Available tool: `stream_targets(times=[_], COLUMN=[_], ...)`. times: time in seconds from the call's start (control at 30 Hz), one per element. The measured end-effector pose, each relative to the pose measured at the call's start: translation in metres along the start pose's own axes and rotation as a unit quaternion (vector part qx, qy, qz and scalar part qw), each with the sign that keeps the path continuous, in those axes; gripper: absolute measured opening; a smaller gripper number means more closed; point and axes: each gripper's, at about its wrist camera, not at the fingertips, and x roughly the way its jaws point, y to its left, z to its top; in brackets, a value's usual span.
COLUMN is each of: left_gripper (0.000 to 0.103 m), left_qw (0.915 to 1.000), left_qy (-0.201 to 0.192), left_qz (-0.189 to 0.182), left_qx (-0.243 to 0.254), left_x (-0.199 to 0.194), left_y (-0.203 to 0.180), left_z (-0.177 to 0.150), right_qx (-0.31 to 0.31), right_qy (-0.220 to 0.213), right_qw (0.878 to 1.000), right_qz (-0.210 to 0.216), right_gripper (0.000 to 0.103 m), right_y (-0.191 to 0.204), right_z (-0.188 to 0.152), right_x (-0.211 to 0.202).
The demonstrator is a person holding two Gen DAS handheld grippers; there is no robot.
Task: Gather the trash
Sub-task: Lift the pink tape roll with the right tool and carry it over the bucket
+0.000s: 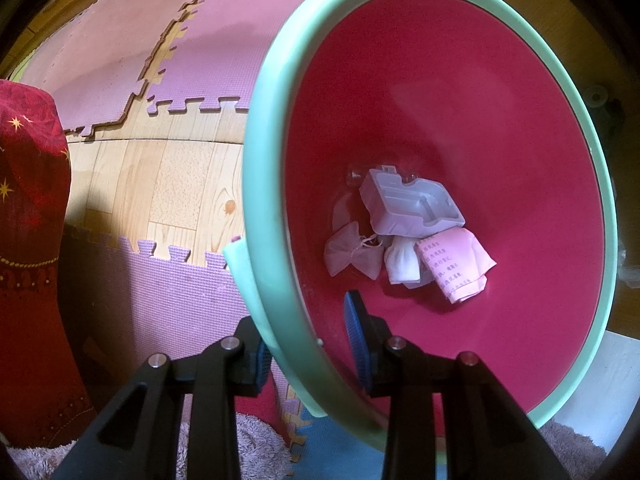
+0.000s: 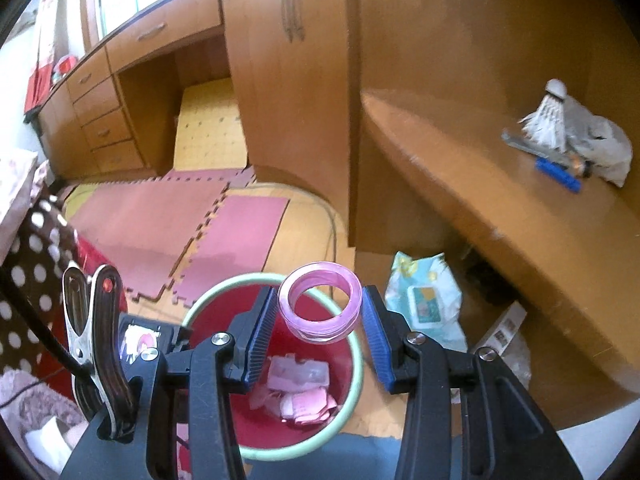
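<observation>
The bin point(image 1: 256, 208) rim is clamped by the left gripper point(image 1: 312, 344). The pink tape ring point(image 2: 320, 303), pinched in the right gripper point(image 2: 318, 332) at lower centre, should be released only once centred over the opening.

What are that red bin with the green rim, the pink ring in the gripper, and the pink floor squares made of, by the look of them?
Bin: smooth, moulded walls with a soft sheen, so probably plastic.
Pink ring: translucent and glossy, with layered edges; likely a roll of plastic tape, though that is a guess.
Floor squares: matte, finely dimpled, with jigsaw-toothed edges, which suggests foam mats.
</observation>
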Motion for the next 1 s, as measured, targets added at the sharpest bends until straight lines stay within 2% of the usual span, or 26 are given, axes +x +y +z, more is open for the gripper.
stream_targets(times=[0.37, 1.0], left_gripper=[0.035, 0.035], left_qw=[1.0, 1.0], left_qy=[0.0, 0.002], left_qz=[0.0, -0.003], left_qx=[0.0, -0.001], left_x=[0.0, 0.001], left_y=[0.0, -0.002], left_z=[0.0, -0.004], right_qx=[-0.023, -0.068], right_qy=[0.041, 0.112], right_qw=[0.999, 0.991], right_qz=[0.017, 0.012], right_gripper=[0.044, 0.044], right_y=[0.015, 0.032], right_z=[-0.022, -0.062], right_x=[0.032, 0.083])
